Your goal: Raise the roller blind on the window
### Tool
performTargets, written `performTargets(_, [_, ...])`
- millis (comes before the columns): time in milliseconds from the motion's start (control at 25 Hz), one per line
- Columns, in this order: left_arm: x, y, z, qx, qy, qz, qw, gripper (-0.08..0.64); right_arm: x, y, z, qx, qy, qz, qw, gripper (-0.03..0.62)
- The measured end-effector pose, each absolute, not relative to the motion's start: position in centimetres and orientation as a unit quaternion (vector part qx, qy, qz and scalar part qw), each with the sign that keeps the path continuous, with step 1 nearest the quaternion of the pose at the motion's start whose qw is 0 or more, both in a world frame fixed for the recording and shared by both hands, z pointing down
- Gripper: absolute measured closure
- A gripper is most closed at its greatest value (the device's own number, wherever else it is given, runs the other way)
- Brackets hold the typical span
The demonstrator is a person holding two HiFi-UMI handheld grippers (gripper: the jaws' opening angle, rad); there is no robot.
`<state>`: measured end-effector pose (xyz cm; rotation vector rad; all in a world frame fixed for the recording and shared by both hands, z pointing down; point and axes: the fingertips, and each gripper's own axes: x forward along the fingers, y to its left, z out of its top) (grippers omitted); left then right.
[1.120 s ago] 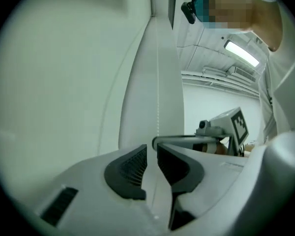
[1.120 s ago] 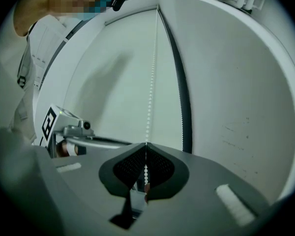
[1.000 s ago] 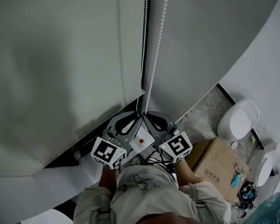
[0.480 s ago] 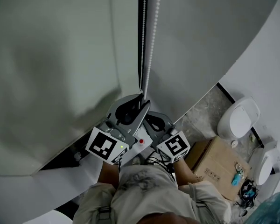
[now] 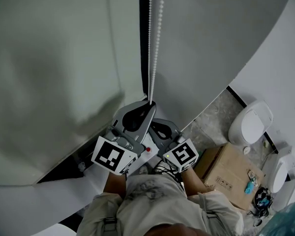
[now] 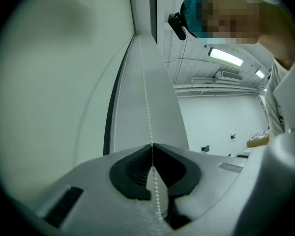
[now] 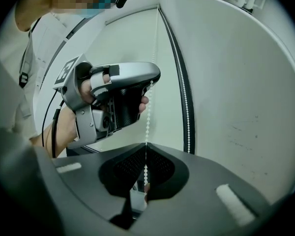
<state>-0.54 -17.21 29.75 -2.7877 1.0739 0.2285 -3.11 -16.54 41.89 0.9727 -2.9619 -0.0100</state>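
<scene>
Left claw [image 5: 149, 103] and right claw [image 5: 153, 122] pinch the bead chain [image 7: 148, 113], left higher.

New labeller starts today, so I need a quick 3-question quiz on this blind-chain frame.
1. True or false: the left gripper is shut on the chain.
2. The right gripper holds the chain: A) above the left one B) below the left one C) not at all.
3. Fill in: in the head view, ___ chain strands hang beside the blind.

Key: 1 true; 2 B; 3 two.
</scene>
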Motion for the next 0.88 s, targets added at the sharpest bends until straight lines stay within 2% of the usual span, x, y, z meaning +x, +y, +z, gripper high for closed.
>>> performTargets(880, [-0.9,-18.3,33.9,-0.930,0.363,0.059,0.014,0.546,-2.7,-17.1,45.7,0.314,-0.948,0.031,0.035,0.580])
